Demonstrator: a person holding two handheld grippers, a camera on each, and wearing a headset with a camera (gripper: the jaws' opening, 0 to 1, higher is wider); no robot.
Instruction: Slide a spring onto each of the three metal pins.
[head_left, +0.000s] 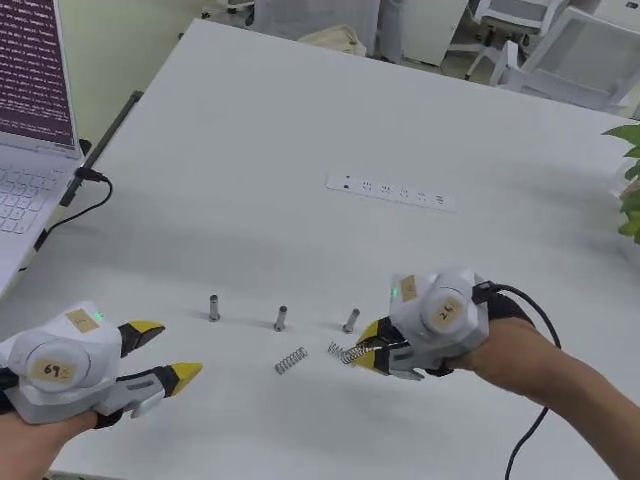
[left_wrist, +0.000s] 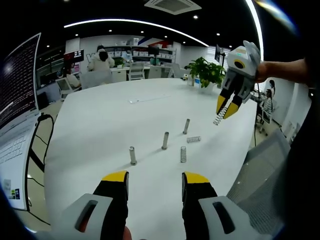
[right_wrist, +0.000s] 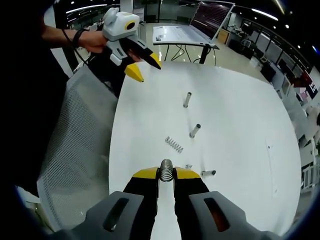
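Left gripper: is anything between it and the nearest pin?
No: the left gripper view shows bare table between the left gripper and the nearest pin; a loose spring lies aside.

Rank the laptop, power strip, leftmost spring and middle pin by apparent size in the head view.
1. laptop, largest even though the frame edge cuts it off
2. power strip
3. leftmost spring and middle pin: both small and too alike to rank
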